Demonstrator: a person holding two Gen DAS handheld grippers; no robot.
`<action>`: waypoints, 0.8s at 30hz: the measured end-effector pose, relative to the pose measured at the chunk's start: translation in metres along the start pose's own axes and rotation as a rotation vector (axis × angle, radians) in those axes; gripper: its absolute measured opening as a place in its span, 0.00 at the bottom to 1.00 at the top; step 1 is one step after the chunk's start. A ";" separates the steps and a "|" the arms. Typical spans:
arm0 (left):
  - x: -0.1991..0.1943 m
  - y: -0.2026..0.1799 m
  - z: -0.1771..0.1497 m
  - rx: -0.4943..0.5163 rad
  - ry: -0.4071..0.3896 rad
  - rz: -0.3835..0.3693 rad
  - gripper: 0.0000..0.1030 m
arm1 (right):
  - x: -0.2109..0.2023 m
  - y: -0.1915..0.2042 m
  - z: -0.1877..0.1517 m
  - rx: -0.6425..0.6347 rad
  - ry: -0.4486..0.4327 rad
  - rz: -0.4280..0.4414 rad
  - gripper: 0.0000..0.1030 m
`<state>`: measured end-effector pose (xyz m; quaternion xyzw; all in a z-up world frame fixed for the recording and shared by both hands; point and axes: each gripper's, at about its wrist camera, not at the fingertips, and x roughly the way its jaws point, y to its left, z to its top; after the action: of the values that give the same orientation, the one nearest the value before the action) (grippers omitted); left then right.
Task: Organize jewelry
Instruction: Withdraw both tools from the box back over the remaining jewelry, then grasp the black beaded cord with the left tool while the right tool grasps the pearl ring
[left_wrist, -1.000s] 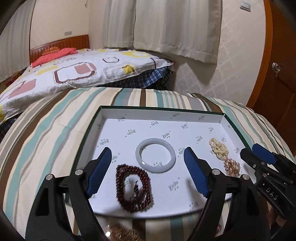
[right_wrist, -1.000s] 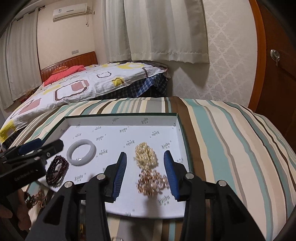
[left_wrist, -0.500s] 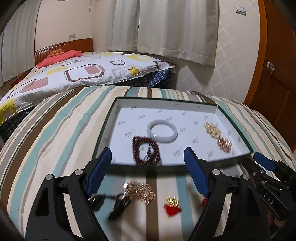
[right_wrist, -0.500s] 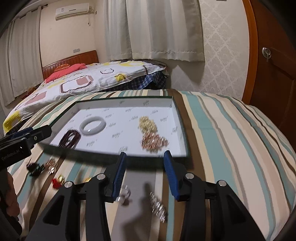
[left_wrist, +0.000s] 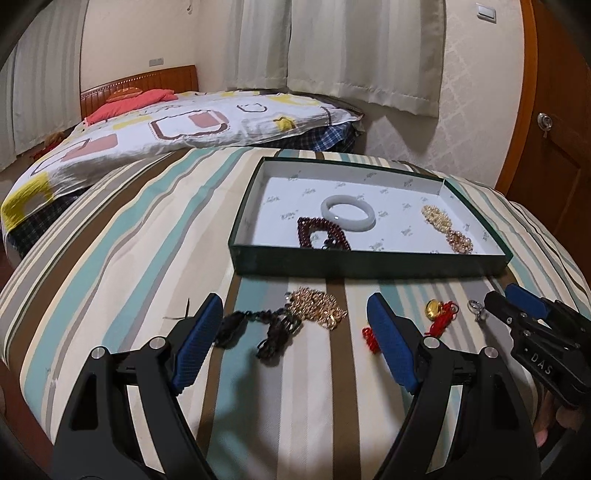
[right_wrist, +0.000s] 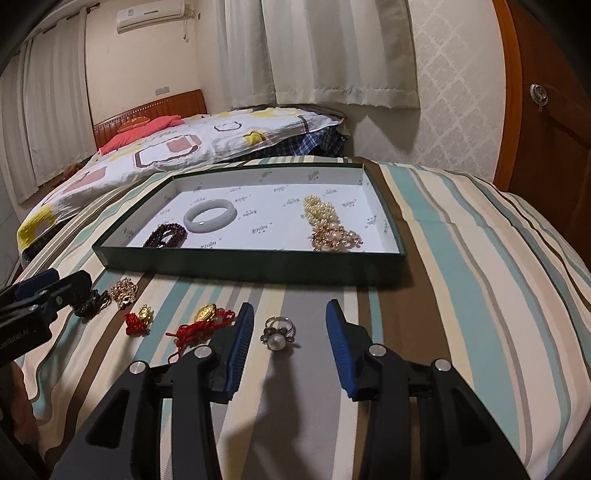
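Note:
A dark green box (left_wrist: 369, 263) with a white lining lies on the striped bedspread. It holds a white bangle (left_wrist: 348, 212), a dark red bead bracelet (left_wrist: 323, 232) and pearl pieces (left_wrist: 437, 216). In front of it my left gripper (left_wrist: 293, 301) hangs open over a gold chain (left_wrist: 317, 309) and a black bead chain (left_wrist: 266, 328). To the right lie two gold charms on red cord (right_wrist: 205, 319). My right gripper (right_wrist: 289, 306) is open above a pearl ring (right_wrist: 279, 330), which lies between its fingers untouched.
The striped bedspread (right_wrist: 461, 258) slopes away to the right of the box. A patterned quilt (left_wrist: 166, 129) and a wooden headboard (left_wrist: 140, 79) lie behind, curtains beyond them. A wooden door (right_wrist: 554, 129) stands at the right. A hand shows at the lower left edge of the right wrist view.
Both grippers have drawn back from over the box to the bedspread in front of it. The loose chains, charms and ring have come into view beneath them.

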<state>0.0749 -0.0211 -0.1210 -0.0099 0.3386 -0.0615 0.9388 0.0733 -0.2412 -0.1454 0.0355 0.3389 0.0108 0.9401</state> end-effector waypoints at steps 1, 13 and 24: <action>0.000 0.000 -0.001 -0.001 0.003 0.000 0.76 | 0.001 0.000 -0.001 -0.001 0.005 0.001 0.39; 0.009 0.008 -0.005 -0.031 0.042 -0.006 0.76 | 0.015 0.003 -0.008 -0.008 0.093 0.009 0.22; 0.019 0.009 -0.003 -0.025 0.065 -0.005 0.68 | 0.006 0.004 -0.005 -0.016 0.066 0.020 0.22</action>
<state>0.0883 -0.0145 -0.1352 -0.0207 0.3698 -0.0598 0.9269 0.0753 -0.2368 -0.1528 0.0309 0.3694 0.0244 0.9284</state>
